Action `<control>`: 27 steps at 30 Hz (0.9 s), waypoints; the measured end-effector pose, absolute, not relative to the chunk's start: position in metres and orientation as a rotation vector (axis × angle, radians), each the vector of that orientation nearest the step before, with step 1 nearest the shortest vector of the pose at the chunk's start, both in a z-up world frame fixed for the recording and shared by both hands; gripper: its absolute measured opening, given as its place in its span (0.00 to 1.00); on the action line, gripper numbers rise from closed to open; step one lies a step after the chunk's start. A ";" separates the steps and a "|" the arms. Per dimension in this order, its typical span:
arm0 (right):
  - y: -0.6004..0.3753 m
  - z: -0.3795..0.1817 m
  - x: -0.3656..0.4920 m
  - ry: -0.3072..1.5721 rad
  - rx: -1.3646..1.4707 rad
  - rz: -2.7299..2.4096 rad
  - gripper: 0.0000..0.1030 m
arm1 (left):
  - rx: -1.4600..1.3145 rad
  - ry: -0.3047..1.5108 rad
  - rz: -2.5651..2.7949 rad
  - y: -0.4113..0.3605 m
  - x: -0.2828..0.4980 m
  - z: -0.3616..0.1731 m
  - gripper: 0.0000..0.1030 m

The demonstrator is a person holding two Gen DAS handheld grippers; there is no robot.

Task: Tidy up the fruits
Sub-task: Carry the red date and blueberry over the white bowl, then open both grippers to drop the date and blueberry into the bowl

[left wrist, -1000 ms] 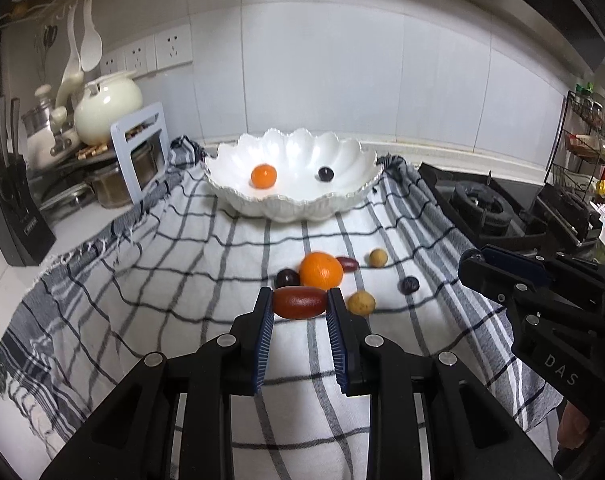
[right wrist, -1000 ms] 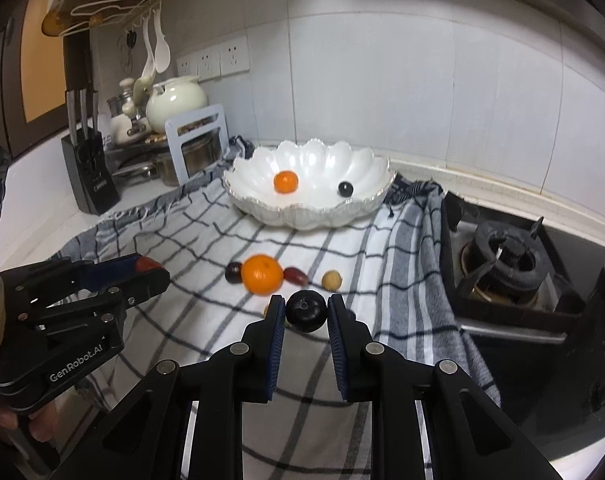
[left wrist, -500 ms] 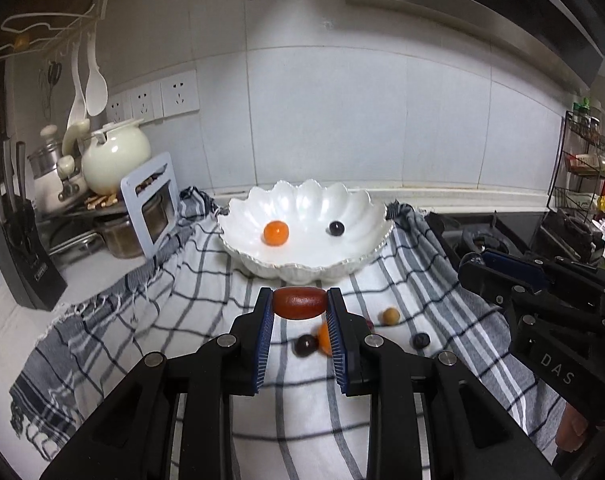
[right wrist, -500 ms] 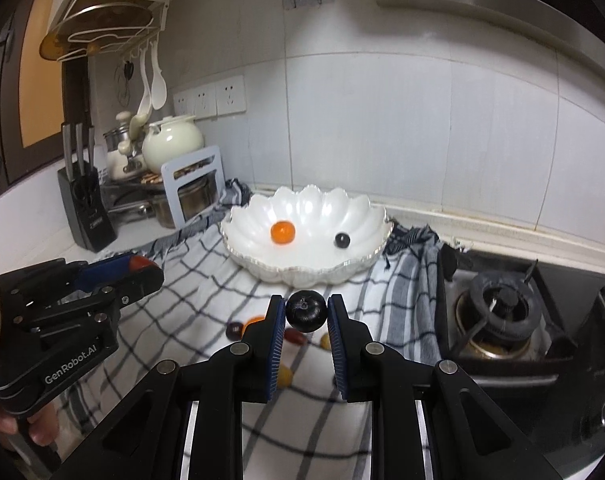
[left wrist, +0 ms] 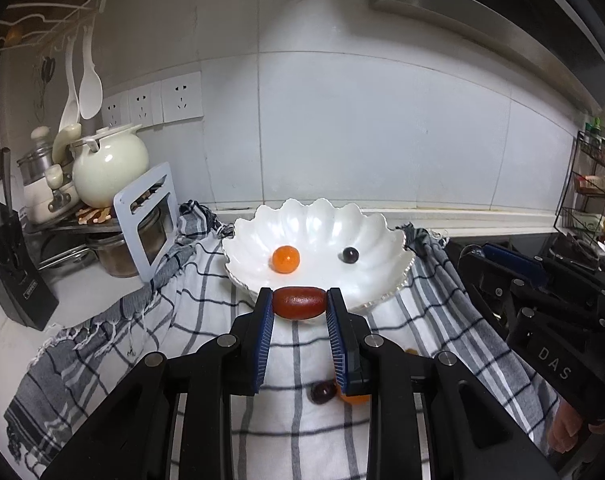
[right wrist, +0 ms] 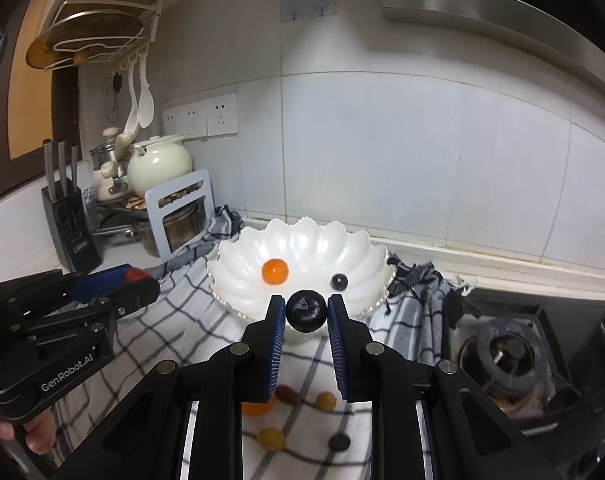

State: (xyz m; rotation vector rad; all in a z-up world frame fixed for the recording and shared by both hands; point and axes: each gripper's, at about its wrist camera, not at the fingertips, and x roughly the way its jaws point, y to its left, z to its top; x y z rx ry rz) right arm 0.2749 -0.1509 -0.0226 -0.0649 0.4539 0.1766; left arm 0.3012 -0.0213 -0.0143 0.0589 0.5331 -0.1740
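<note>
My left gripper [left wrist: 299, 303] is shut on a reddish-brown oblong fruit [left wrist: 299, 303], held in the air just before the near rim of the white scalloped bowl [left wrist: 366, 236]. My right gripper [right wrist: 306, 311] is shut on a dark round plum [right wrist: 306, 311], also raised in front of the bowl [right wrist: 354, 256]. Inside the bowl lie a small orange fruit [left wrist: 286, 259] and a small dark berry [left wrist: 349, 255]. On the checked cloth [left wrist: 190, 300] below stay a dark fruit [left wrist: 323, 393], an orange [left wrist: 356, 399], and in the right wrist view a red fruit [right wrist: 288, 394], yellow fruits [right wrist: 325, 401] and a dark berry [right wrist: 339, 443].
A gas stove [right wrist: 510, 356] sits right of the cloth. At the left stand a knife block [left wrist: 10, 272], a cream teapot [left wrist: 108, 164], pots and a white rack [left wrist: 148, 216]. A spice shelf [left wrist: 594, 188] is at the far right. Tiled wall lies behind the bowl.
Both grippers have risen off the cloth with their fruit and moved toward the bowl, which now looms closer. The loose fruits have dropped low in both views.
</note>
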 end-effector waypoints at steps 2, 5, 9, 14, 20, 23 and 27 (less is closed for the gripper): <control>-0.149 -0.022 0.285 0.457 -0.065 0.175 0.23 | 0.062 0.534 -0.168 -0.019 0.311 -0.013 0.26; -0.148 -0.021 0.301 0.465 -0.063 0.176 0.23 | 0.068 0.536 -0.166 -0.018 0.326 -0.012 0.26; -0.149 -0.023 0.325 0.494 -0.049 0.182 0.23 | 0.062 0.550 -0.170 -0.019 0.344 -0.013 0.26; -0.151 -0.028 0.352 0.533 -0.034 0.180 0.23 | 0.072 0.571 -0.177 -0.022 0.368 -0.016 0.26; -0.153 -0.032 0.377 0.565 -0.032 0.168 0.23 | 0.072 0.609 -0.193 -0.024 0.396 -0.023 0.26; -0.154 -0.036 0.392 0.592 -0.025 0.168 0.23 | 0.069 0.637 -0.201 -0.026 0.411 -0.027 0.26; -0.155 -0.043 0.408 0.629 -0.013 0.169 0.23 | 0.071 0.679 -0.212 -0.028 0.431 -0.037 0.26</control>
